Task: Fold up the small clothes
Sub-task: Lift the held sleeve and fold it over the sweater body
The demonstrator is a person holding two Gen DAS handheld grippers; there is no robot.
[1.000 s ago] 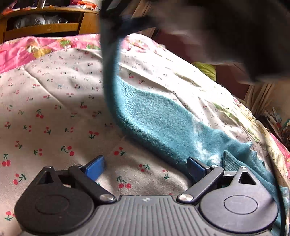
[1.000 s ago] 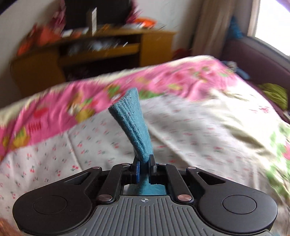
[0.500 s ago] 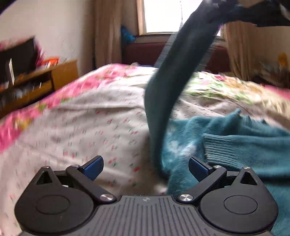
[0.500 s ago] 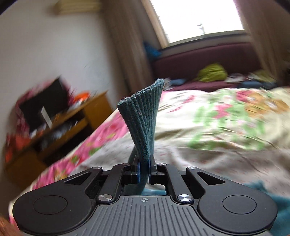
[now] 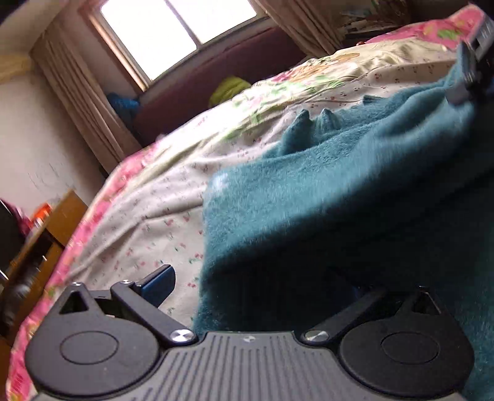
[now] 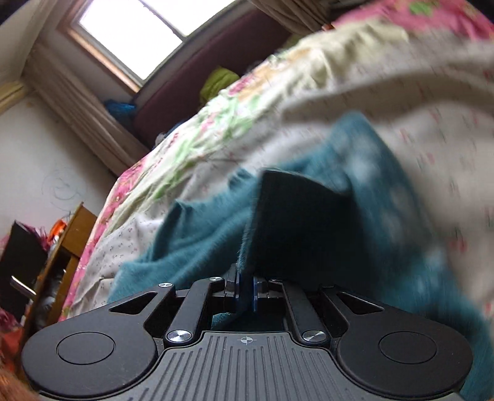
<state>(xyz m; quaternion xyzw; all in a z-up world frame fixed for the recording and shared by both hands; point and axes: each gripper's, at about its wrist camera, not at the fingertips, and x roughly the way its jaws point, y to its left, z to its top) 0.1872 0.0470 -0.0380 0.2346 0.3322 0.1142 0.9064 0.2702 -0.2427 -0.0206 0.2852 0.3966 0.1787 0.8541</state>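
A fuzzy teal sweater (image 5: 324,191) lies on the cherry-print bedsheet (image 5: 154,222), with one part lifted and drawn across its body. My right gripper (image 6: 245,290) is shut on a dark teal edge of the sweater (image 6: 296,222), which stands up between the blue pads. In the left wrist view the right gripper (image 5: 472,58) shows at the top right, low over the sweater. My left gripper (image 5: 259,277) stands open at the sweater's near edge. Its left finger (image 5: 157,282) is over bare sheet, and its right finger is hidden under teal fabric.
The bed has a pink floral border (image 5: 92,216). A wooden shelf unit (image 5: 37,246) stands past the bed's left side. Behind the bed are a maroon sofa (image 5: 216,77) with a green cloth (image 5: 228,88), curtains and a bright window (image 5: 176,24).
Both views have rolled and swung toward the window. My right gripper has carried the held sweater edge down and across, over the sweater's body. My left gripper has slid sideways, and the sweater now covers its right finger.
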